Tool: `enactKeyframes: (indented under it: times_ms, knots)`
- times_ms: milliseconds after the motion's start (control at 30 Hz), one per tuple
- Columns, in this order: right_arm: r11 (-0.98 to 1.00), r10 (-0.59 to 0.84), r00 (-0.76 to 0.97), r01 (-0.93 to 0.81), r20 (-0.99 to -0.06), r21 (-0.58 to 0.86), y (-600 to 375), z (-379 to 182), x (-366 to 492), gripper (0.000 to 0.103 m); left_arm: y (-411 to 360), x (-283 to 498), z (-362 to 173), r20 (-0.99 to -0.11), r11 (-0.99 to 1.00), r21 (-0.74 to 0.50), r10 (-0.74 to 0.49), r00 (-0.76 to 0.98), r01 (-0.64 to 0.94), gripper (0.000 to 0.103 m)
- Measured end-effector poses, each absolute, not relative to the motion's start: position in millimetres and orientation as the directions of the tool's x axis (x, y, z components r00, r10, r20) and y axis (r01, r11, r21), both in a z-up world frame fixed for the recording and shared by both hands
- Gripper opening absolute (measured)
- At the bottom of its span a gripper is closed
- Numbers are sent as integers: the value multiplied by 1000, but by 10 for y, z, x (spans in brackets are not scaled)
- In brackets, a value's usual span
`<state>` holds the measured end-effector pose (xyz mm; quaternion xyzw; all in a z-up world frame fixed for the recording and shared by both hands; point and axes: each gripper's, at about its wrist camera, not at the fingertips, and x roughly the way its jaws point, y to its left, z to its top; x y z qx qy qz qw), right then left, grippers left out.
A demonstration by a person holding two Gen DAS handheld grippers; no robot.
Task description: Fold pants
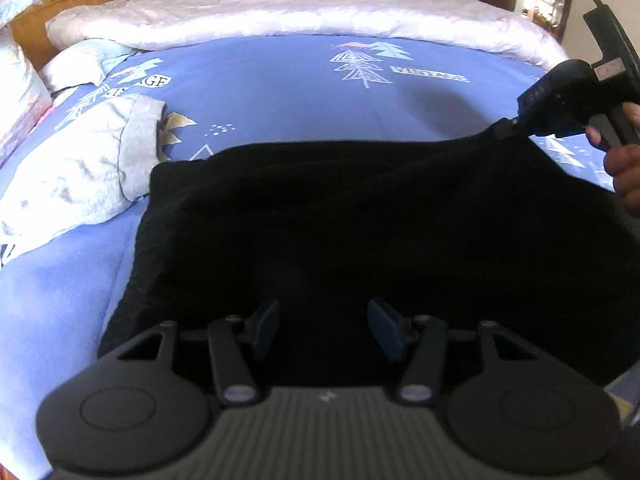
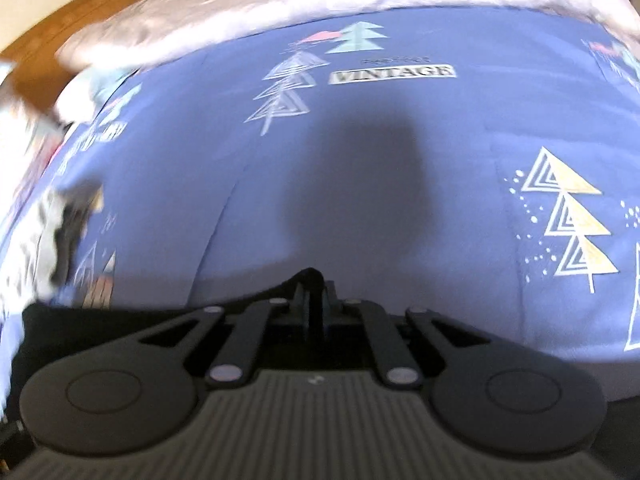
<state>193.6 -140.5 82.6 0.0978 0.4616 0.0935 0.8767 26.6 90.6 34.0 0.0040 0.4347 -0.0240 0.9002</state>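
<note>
Bed: a blue sheet [image 1: 280, 92] printed with trees and the word VINTAGE covered the bed; a pale quilt [image 1: 304, 12] lay bunched along its far side.
Pants: black pants [image 1: 340, 232] lay spread on the sheet, filling the near middle of the left wrist view, with one far corner lifted off the bed at the right.
Other clothing: a light grey garment [image 1: 80, 176] lay crumpled on the sheet just left of the pants.
Right hand pose: the hand [image 1: 624, 168] gripped the handle at the right edge of the left wrist view, tool angled down toward the bed.
Right hand-held gripper: the right hand-held gripper [image 2: 316, 304] was pinched narrow on the raised corner of the pants; a black fold stood up between its fingers.
Left hand-held gripper: the left hand-held gripper [image 1: 324, 324] pointed down over the near part of the pants, its fingers [image 1: 267, 326] standing partly apart; whether the pads touched the cloth I could not tell.
</note>
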Motion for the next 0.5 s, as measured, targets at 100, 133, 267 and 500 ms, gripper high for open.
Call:
enactKeyframes:
  times_ms: [100,133,267,500]
  knots:
    - [970,222,550,-39,-805,241,-1354,658,2042,8,866,326,311,-779,998,28,-11,627,52,51]
    - [972,211,538,-27,-816,233,-1335,588,2080,8,848,344,287,-781,998,42,-1,624,55,52]
    - [974,198,544,-15,-815,226,-1300,487,2102,8,808,380,241,-784,996,66,12,620,64,53]
    - [956,227,636,0,-737,295,-1582,792,1844,39,945,326,599,-750,991,-76,-127,649,106,56]
